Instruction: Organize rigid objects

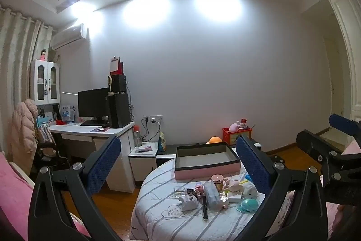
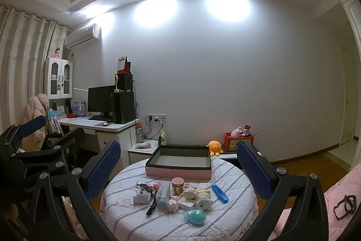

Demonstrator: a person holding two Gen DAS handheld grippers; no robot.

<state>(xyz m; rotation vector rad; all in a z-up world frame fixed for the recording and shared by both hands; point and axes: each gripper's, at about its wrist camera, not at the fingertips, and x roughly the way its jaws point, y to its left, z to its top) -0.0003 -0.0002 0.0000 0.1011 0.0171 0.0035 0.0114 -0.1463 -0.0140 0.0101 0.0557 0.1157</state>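
surface: round bench under a white quilted cover with grey stripes, wood floor around it
box: pink tray-like box with dark rim, at the far side of the bench, nothing visible inside
clutter: small rigid items bunched on the near half, just in front of the box: rose-gold jar, clear plastic case, teal dome, white toy camera, black pen-like stick, pinkish figurines (too small to name)
left tongs: left tongs released, blue pads wide apart, nothing between them, held above and short of the clutter
right tongs: right tongs released as well, empty, raised in front of the bench
room: white desk at left with monitor and black tower, white cabinet, wall air conditioner, curtains, plain wall with two bright light patches, red crate of toys by the wall
left view only: right tongs seen from the side at far right edge; orange plush mostly hidden behind the box
right view only: blue flat bar lies in full view right of the clutter (barely shows in the left view), whole orange plush, left tongs at far left edge, pink bedding with a black outline print at lower right
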